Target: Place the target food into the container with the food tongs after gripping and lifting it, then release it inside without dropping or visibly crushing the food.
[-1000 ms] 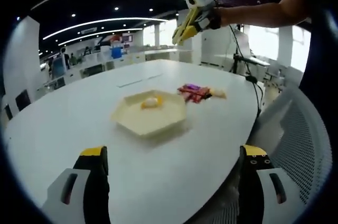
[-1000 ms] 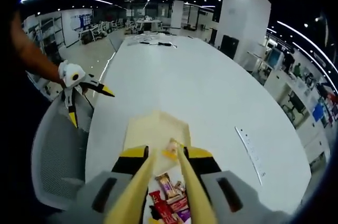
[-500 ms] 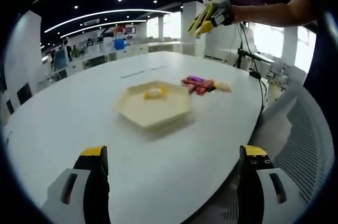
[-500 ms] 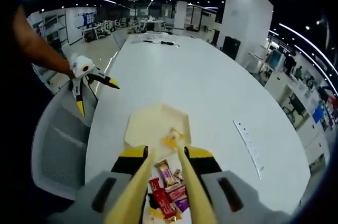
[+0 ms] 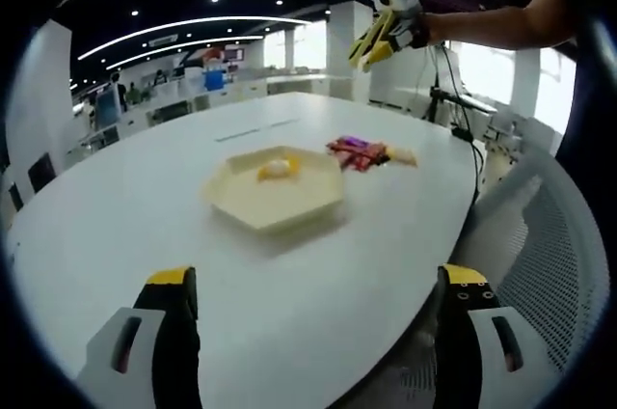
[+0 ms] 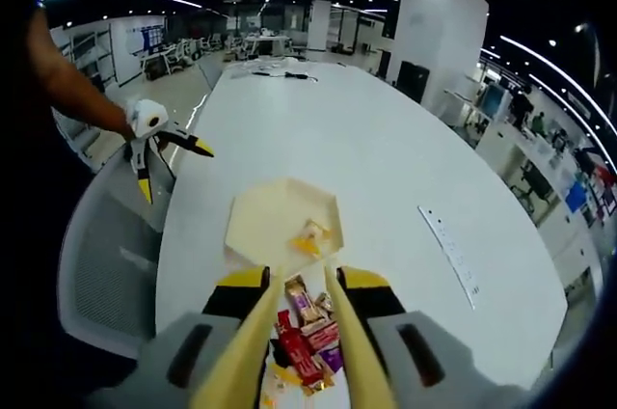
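Snacks point(image 6: 307, 343) on table between tongs point(image 6: 294, 341); right jaws grip tongs, left jaws wide.

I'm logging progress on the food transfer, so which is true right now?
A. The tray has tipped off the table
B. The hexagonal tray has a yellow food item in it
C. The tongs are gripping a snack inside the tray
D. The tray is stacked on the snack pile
B: the cream hexagonal tray sits flat on the white table with a yellow food item inside, beside the pile of wrapped snacks.
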Demonstrator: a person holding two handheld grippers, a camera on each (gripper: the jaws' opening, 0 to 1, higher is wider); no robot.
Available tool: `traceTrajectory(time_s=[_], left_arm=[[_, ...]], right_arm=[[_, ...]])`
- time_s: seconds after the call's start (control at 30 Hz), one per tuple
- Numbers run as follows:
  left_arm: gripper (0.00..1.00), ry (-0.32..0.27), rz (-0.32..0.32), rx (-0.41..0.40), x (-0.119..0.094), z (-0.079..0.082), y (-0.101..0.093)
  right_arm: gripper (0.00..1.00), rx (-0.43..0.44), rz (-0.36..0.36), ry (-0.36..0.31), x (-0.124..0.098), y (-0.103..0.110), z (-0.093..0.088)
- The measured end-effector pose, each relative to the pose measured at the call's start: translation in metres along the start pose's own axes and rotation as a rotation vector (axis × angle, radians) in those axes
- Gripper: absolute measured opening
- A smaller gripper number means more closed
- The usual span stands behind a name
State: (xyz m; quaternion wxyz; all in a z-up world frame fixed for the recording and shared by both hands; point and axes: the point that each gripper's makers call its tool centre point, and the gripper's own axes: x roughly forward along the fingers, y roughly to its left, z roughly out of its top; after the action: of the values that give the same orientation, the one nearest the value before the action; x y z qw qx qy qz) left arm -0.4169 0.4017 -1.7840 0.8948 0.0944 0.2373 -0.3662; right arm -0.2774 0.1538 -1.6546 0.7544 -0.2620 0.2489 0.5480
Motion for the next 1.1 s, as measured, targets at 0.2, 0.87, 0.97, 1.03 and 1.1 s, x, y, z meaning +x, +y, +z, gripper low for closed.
traceTrajectory(time_s=[0.2, 0.87, 0.97, 1.03, 1.1], left_arm=[[0.99, 0.007, -0.042, -0.017, 0.002, -0.001, -0.007], [1.0, -0.047, -0.066, 0.019, 0.0, 0.01, -0.011], [1.0, -0.049, -0.067, 0.026, 0.0, 0.011, -0.012], [0.99, -0.051, -0.065, 0.012, 0.0, 0.011, -0.011], [0.99, -0.054, -0.051, -0.022, 0.0, 0.011, -0.006]], right_arm=[[0.27, 0.032, -0.013, 0.002, 0.0, -0.001, -0.003], [0.27, 0.063, -0.026, -0.002, 0.035, 0.007, -0.035], [0.27, 0.071, -0.025, -0.002, 0.039, 0.009, -0.041], [0.27, 0.081, -0.022, -0.006, 0.04, 0.009, -0.044], [0.27, 0.077, -0.023, -0.009, 0.041, 0.009, -0.047]])
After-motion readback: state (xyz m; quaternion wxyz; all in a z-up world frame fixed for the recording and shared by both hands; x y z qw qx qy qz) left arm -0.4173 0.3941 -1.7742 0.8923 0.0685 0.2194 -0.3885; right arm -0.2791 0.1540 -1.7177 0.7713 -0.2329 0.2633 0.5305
